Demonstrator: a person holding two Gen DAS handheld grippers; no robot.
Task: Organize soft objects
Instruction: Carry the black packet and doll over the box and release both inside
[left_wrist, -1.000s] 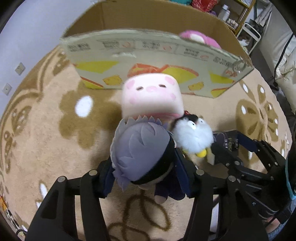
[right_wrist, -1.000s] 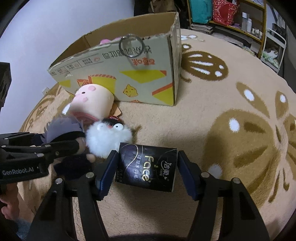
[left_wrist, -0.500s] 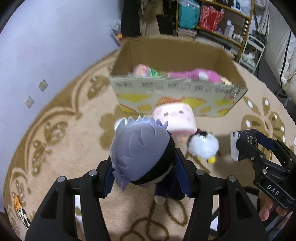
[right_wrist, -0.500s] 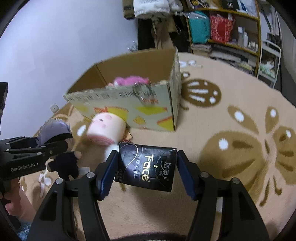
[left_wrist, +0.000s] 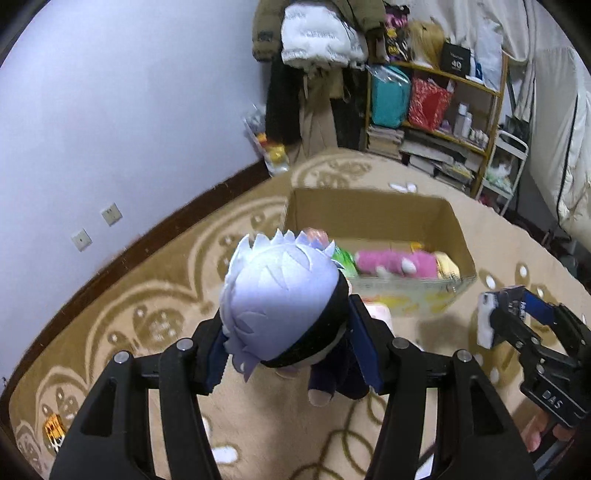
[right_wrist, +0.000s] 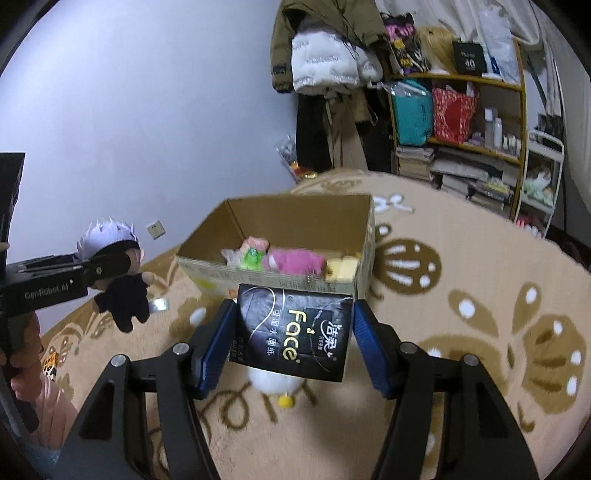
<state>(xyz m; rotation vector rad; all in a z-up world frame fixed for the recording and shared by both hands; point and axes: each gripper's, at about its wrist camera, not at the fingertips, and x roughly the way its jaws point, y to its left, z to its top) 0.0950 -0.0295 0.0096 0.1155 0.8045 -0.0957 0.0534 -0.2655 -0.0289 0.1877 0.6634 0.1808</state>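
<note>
Both claws loaded and held in the air short of the box, which was already part filled.

The cardboard box (right_wrist: 295, 236) stood open on the rug (right_wrist: 461, 332), well ahead of both claws, and held a pink plush (right_wrist: 293, 260) among other soft things, so some sorting looked done. At least a white fluffy toy (right_wrist: 271, 384) lay on the rug below the right claw, and both held items were not yet dropped in. The left claw (left_wrist: 291, 350) was closed narrowly on a doll (left_wrist: 282, 295) with pale spiky hair, its dark body hanging between the blue pads. The right claw (right_wrist: 291, 339) clamped a dark tissue pack (right_wrist: 291, 334) by its two sides.
</note>
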